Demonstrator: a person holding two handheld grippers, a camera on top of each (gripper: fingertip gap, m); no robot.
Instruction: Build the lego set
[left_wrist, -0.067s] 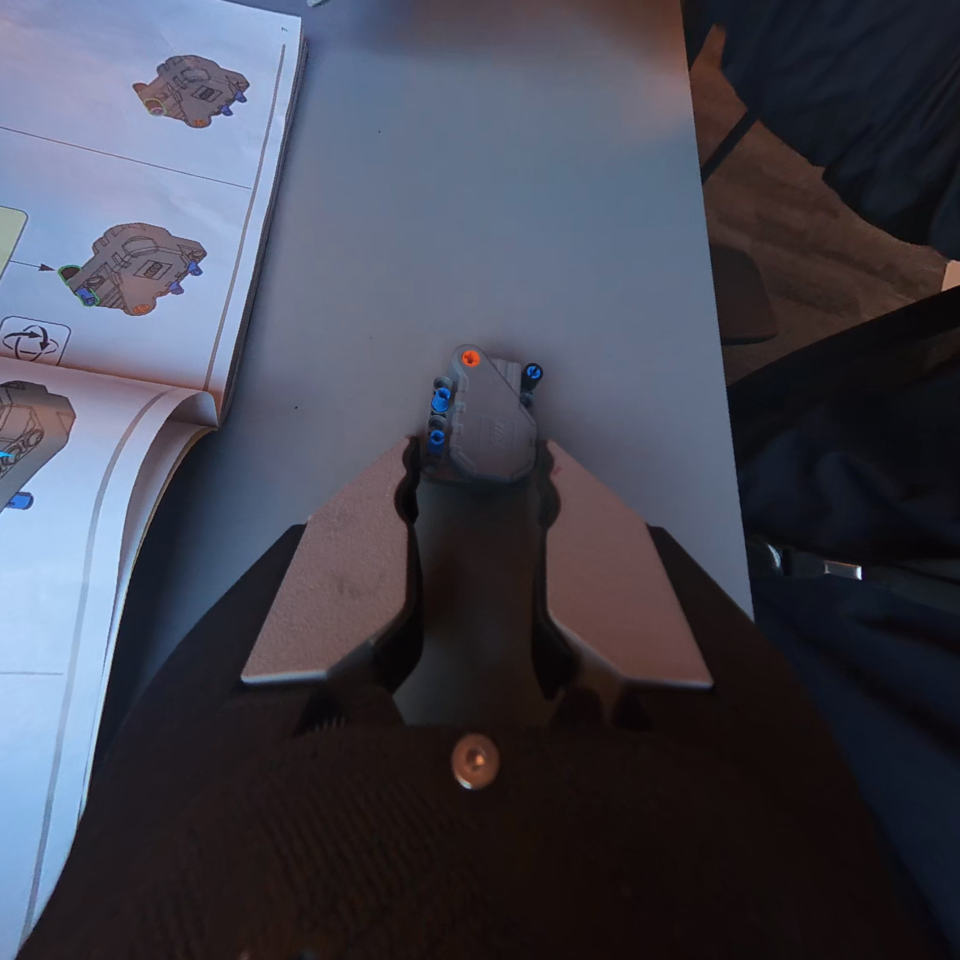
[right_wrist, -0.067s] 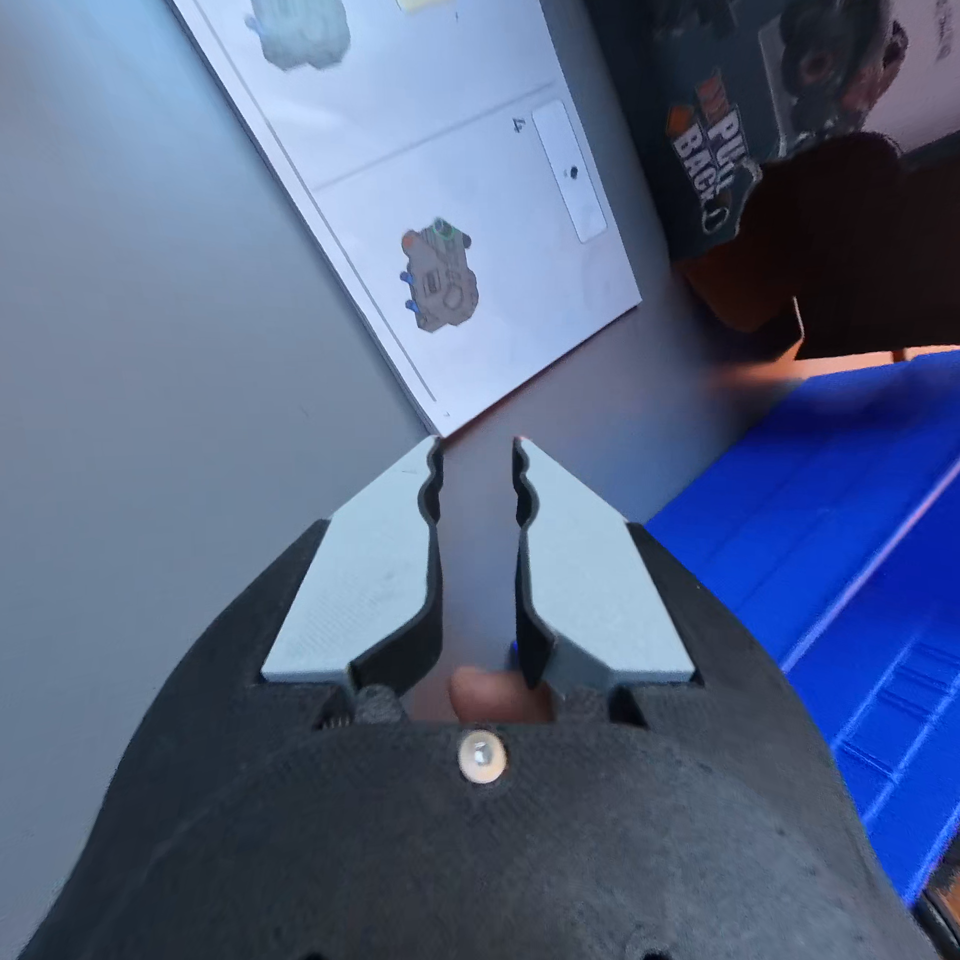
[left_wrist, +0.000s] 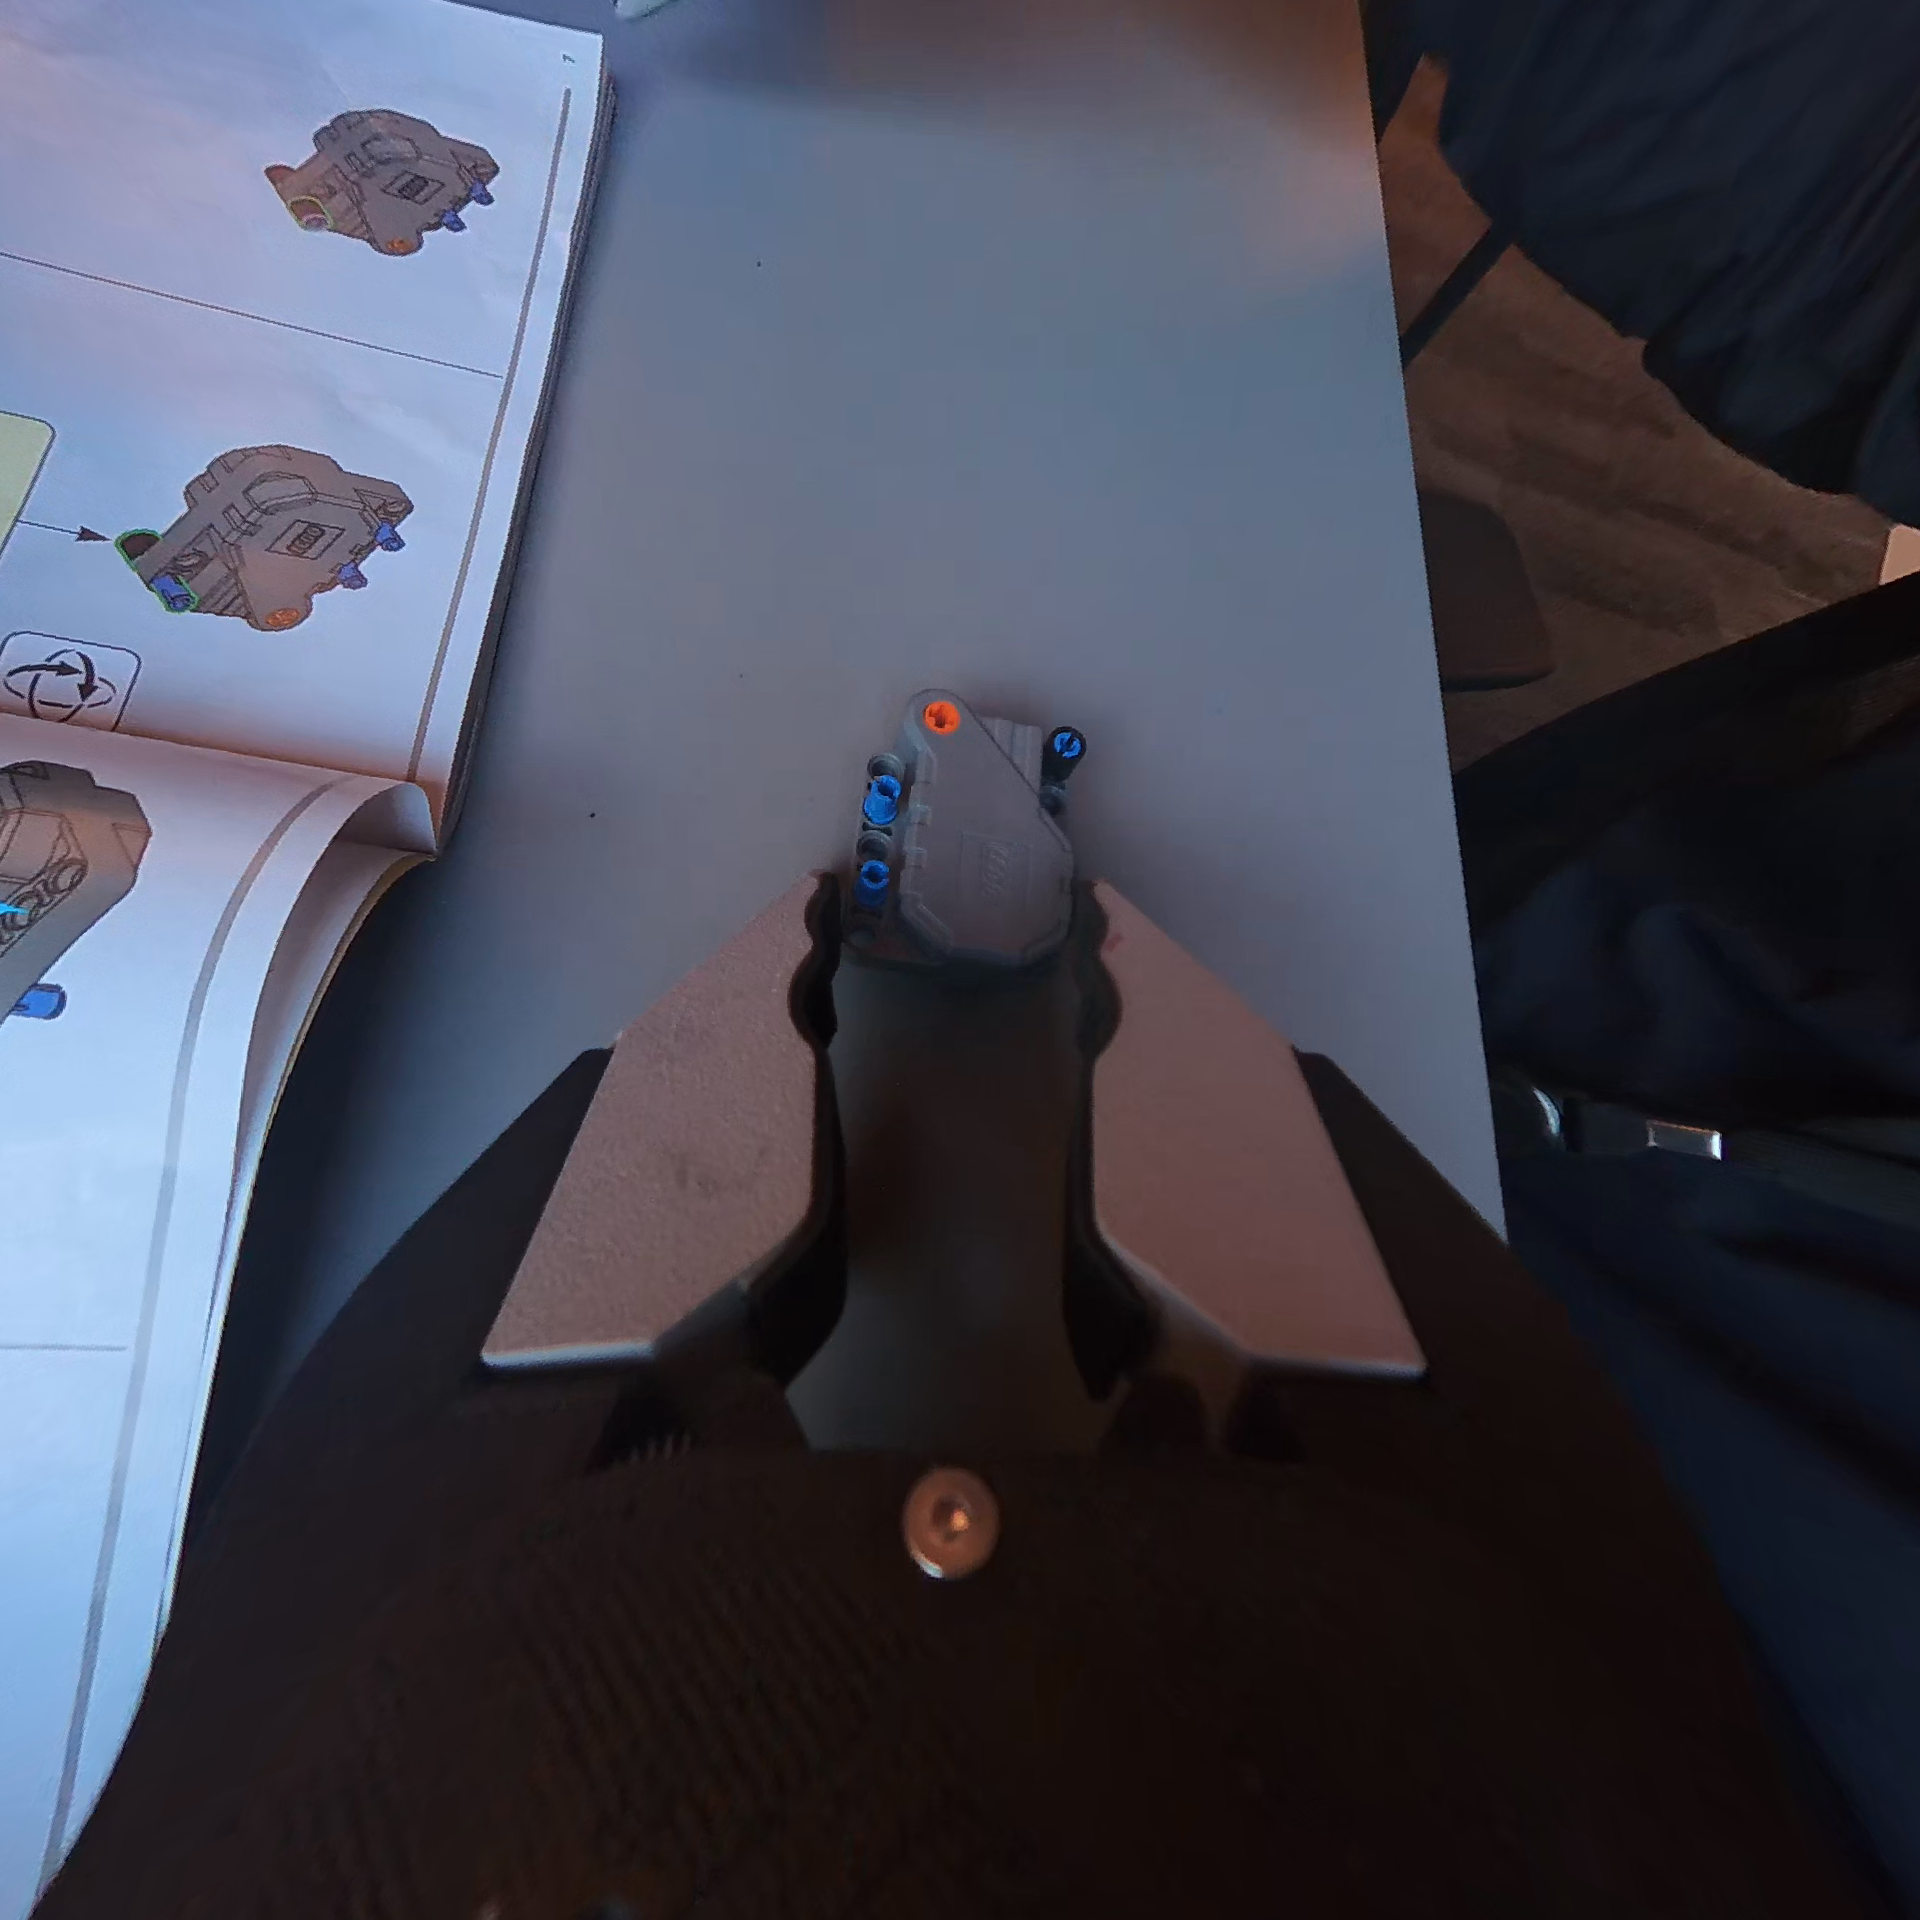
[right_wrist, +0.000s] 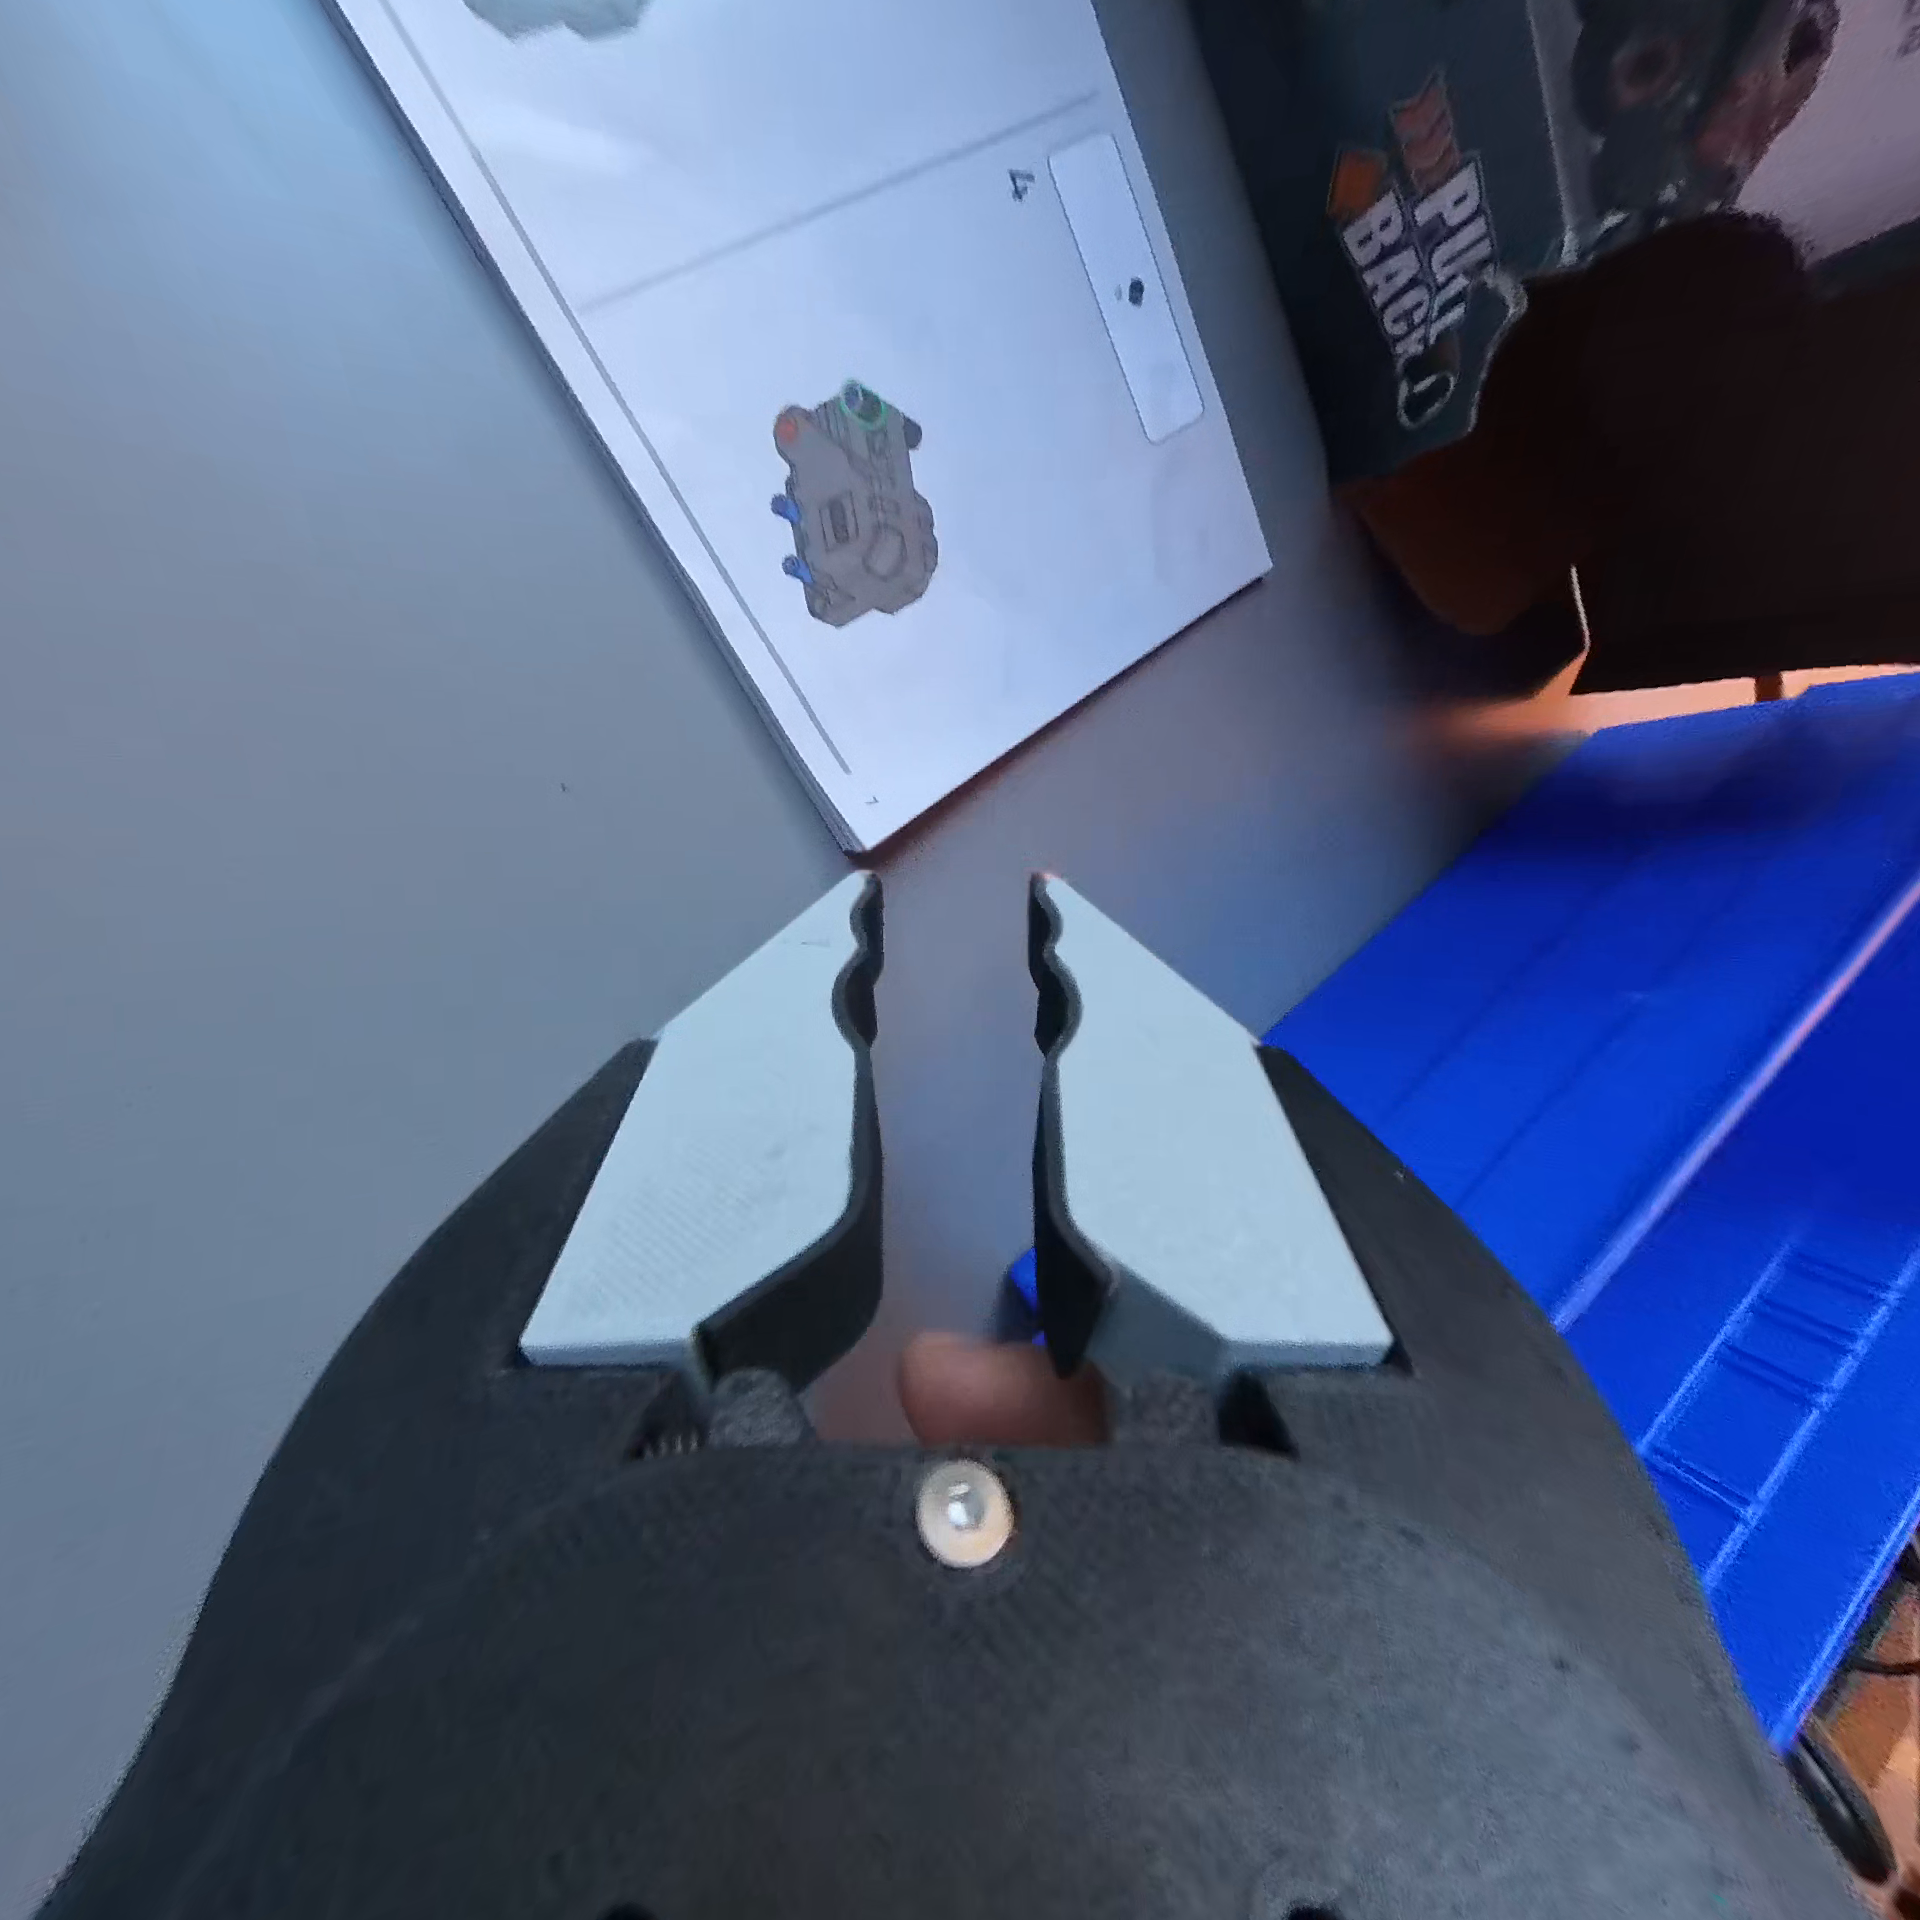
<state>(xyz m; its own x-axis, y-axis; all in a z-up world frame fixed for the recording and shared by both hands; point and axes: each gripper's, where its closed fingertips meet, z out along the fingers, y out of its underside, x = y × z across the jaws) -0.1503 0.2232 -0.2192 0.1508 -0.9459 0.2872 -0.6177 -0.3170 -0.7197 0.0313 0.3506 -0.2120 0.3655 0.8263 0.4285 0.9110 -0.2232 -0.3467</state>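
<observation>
My left gripper (left_wrist: 954, 902) is shut on a grey lego motor block (left_wrist: 971, 836) and holds its near end between the fingertips over the grey table (left_wrist: 987, 364). The block has an orange axle hole at its far end, blue pins on its left side and a black pin with a blue tip on its right. My right gripper (right_wrist: 956, 883) is open and empty above the table (right_wrist: 260, 623), just in front of the near corner of the open instruction booklet (right_wrist: 883, 312). The booklet also shows in the left wrist view (left_wrist: 260, 416).
A blue parts tray (right_wrist: 1610, 1091) lies right of my right gripper. The dark lego box (right_wrist: 1507, 208) stands behind it. The table's right edge (left_wrist: 1423, 623) drops to a carpeted floor. A dark-clothed person (left_wrist: 1714, 1039) is at the right. The tips of one gripper are about 25 cm away from the tips of the other.
</observation>
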